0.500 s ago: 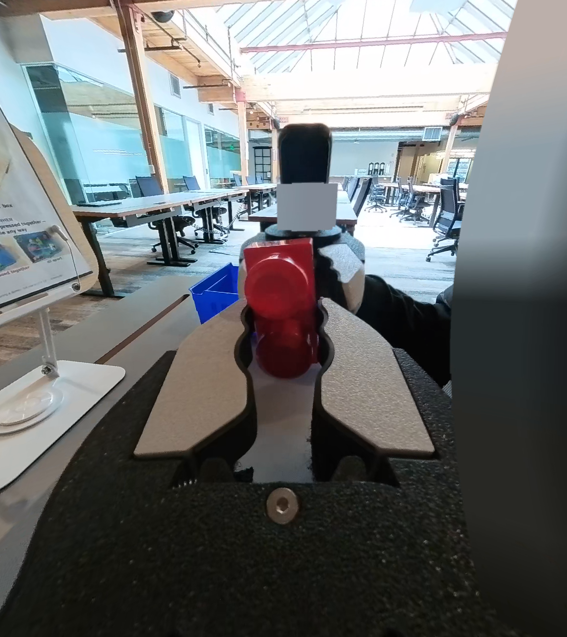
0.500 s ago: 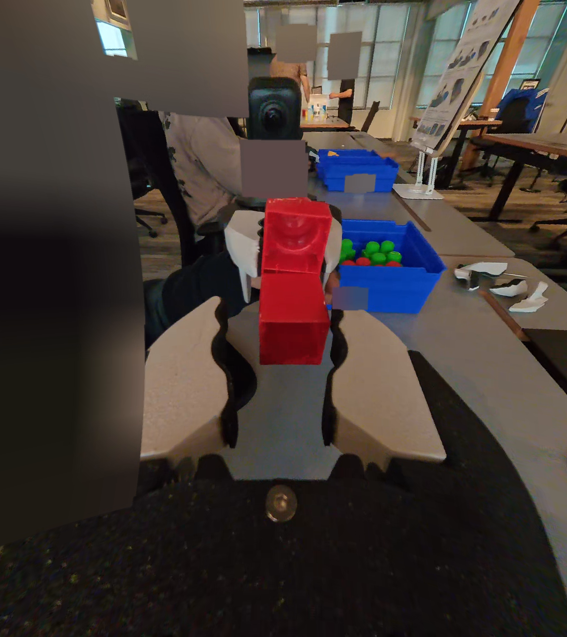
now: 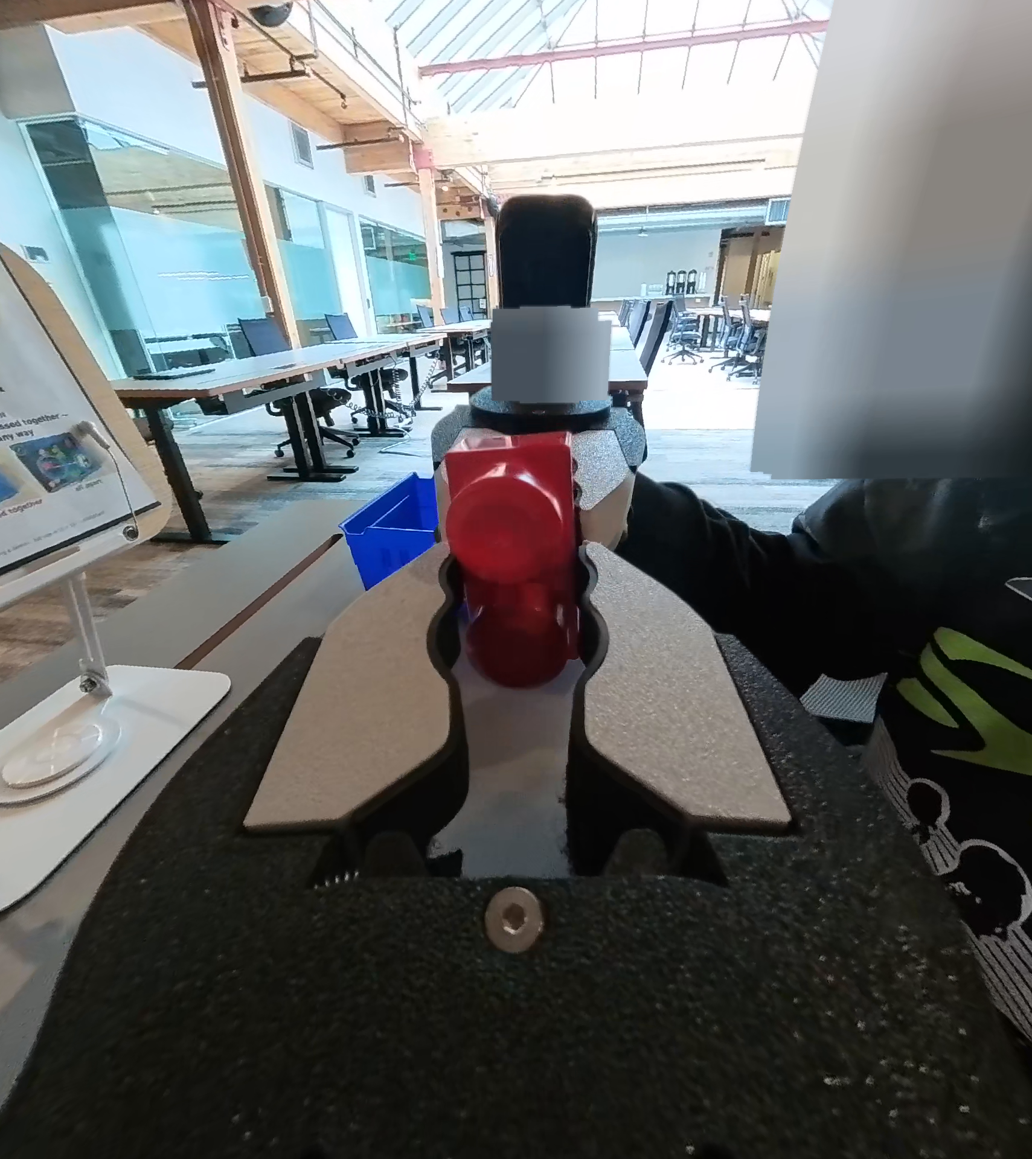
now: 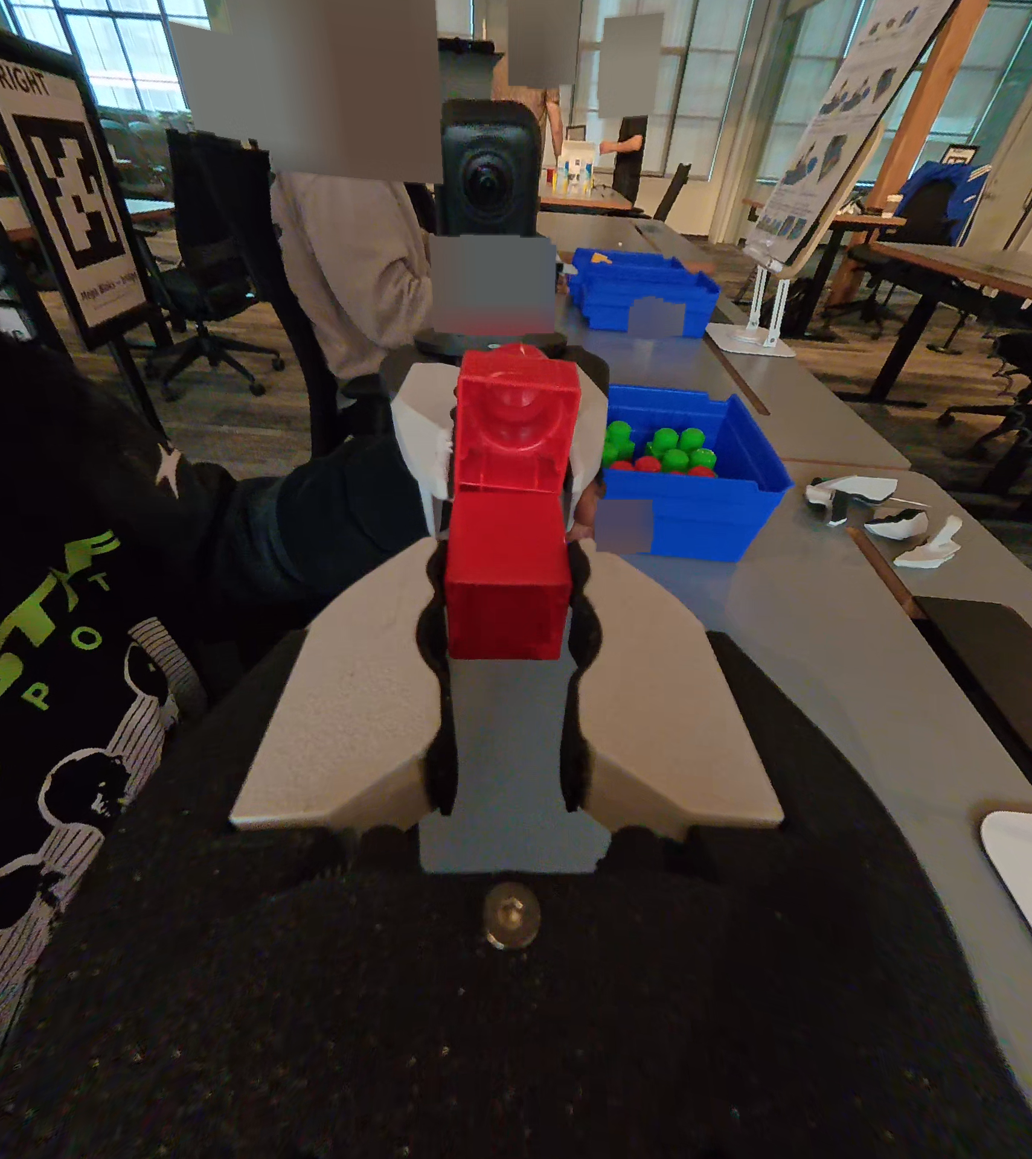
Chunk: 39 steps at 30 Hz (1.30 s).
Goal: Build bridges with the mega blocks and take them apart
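A: Both grippers are up off the grey table (image 4: 814, 658), nose to nose, with two red blocks between them.

B: Start with the left gripper (image 3: 516, 611). Its jaws are drawn in narrow, pinching a red block (image 3: 516, 621) whose round stud points back at the camera.

A: Just beyond it, a second red block (image 3: 510, 495), also stud toward the lens. The far gripper's grey fingers sit behind it, a dark sleeve (image 3: 720, 558) trailing off right.

B: From the right gripper (image 4: 507, 602), the jaws close narrowly on the near red block (image 4: 507, 583), pads touching both side faces.

A: The far red block (image 4: 516, 426) shows its hollow underside, clamped between the opposite gripper's pale fingers (image 4: 422, 433). The two blocks touch, edge to edge; whether they are pressed together I cannot tell.

B: Farther right on the table, a blue bin (image 4: 707, 520) holding green and red blocks (image 4: 664, 448). Another blue bin (image 4: 645, 295) stands farther back.

A: White fragments (image 4: 877, 514) lie at the right. In the left view, an instruction board (image 3: 11, 407) on a white stand sits near left.
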{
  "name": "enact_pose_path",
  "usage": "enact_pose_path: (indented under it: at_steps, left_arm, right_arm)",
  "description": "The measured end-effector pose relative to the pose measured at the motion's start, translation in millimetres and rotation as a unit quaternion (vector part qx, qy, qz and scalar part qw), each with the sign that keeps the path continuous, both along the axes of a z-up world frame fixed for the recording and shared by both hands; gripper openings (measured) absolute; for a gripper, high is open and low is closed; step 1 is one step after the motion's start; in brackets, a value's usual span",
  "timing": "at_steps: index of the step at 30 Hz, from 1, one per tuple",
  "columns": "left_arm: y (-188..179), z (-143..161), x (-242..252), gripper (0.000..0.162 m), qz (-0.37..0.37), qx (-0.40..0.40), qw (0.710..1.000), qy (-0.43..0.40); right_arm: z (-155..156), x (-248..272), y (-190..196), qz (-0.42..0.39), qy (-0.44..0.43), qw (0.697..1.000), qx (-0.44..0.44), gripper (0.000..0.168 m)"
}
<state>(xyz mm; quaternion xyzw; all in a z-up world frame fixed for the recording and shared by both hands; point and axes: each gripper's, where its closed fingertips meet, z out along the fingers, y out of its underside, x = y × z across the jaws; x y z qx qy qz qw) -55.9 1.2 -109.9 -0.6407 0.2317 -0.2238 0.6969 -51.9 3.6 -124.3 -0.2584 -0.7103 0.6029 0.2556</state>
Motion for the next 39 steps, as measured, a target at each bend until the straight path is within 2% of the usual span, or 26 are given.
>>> enact_pose_path:
  at_steps: [14,17,20,23,25,27,30,32,34,36,39]
  left_arm:
    - [0.3,1.9,-0.3,0.034,0.003,0.0,1.0,-0.001]
    - [-20.4,18.5,-30.7,0.034,0.029,0.031,0.998,-0.042]
    - [-32.2,21.7,-43.8,0.034,0.059,0.041,0.997,-0.024]
    - [-31.1,19.2,-42.7,0.034,0.059,0.032,0.998,-0.022]
    - [-27.4,14.9,-40.3,0.034,0.059,0.023,0.998,-0.014]
    - [-24.9,11.0,-36.3,0.034,0.054,0.016,0.998,-0.007]
    - [-21.1,7.0,-32.0,0.034,0.051,0.01,0.999,0.003]
    - [-17.8,3.4,-30.1,0.034,0.051,0.004,0.999,0.009]
    - [-15.5,0.5,-27.4,0.034,0.048,-0.001,0.999,0.013]
    - [-13.8,-1.2,-24.6,0.034,0.045,-0.003,0.999,0.017]
    - [-10.8,-5.4,-22.8,0.034,0.047,-0.009,0.998,0.028]
  right_arm:
    - [0.1,8.7,10.5,-0.003,-0.007,1.0,0.023,0.035]
    - [10.2,18.7,39.7,-0.032,0.004,0.999,0.015,0.035]
    - [22.8,30.8,69.6,-0.085,0.025,0.995,0.034,0.035]
    - [29.4,44.9,108.6,-0.164,0.027,0.985,0.05,0.035]
    - [27.5,55.3,147.4,-0.249,0.016,0.965,0.074,0.035]
    - [17.8,71.8,193.8,-0.345,-0.014,0.933,0.103,0.035]
    - [-10.8,106.3,265.0,-0.477,-0.091,0.864,0.129,0.036]
    - [-38.0,132.3,311.9,-0.559,-0.151,0.805,0.133,0.036]
    - [-72.3,154.3,344.0,-0.599,-0.218,0.76,0.125,0.036]
    - [-103.0,164.4,368.4,-0.623,-0.253,0.732,0.113,0.036]
    - [-142.1,163.9,387.2,-0.629,-0.287,0.716,0.101,0.036]
